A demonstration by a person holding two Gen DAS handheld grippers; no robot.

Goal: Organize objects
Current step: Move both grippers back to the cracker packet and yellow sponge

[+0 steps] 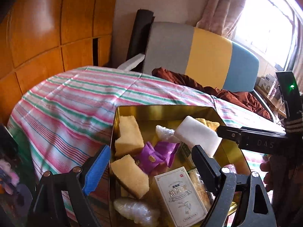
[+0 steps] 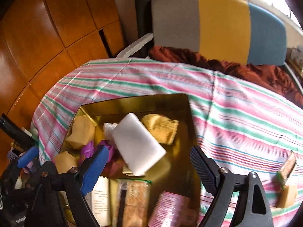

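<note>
1. A gold tin box (image 1: 234, 149) sits on a counter draped in a pink, green and white striped cloth (image 1: 75, 98), already holding a jumble of small goods as the tidying goes on.

2. A white foam block (image 2: 138, 143) appears above the box's contents, tilted and blurred in the right wrist view; in the left wrist view (image 1: 197, 135) it lies just off the tip of the right hand-held gripper (image 2: 149, 166), whose jaws stand wide apart with nothing pressed between the pads. Whether the block is resting or falling cannot be told.

3. The left hand-held gripper (image 1: 149, 172) hangs over the near edge of the box, its jaws also spread and empty.

4. Inside lie yellow sponge wedges (image 1: 128, 134), purple sachets (image 1: 151, 158), a cream printed carton (image 1: 180, 194) and clear-wrapped pieces (image 1: 134, 210).

5. The white block looks light, soft and springy; a grip across its short sides near the middle should hold it, though a hard squeeze would likely dent it.

6. The sponges should handle the same way; the film-wrapped pieces look slippery, and the carton looks stiff enough to pinch across its narrow edges.

7. Out on the cloth at right, a small tan block (image 2: 287, 196) and a green-edged item (image 2: 286, 168) lie outside the box.
</note>
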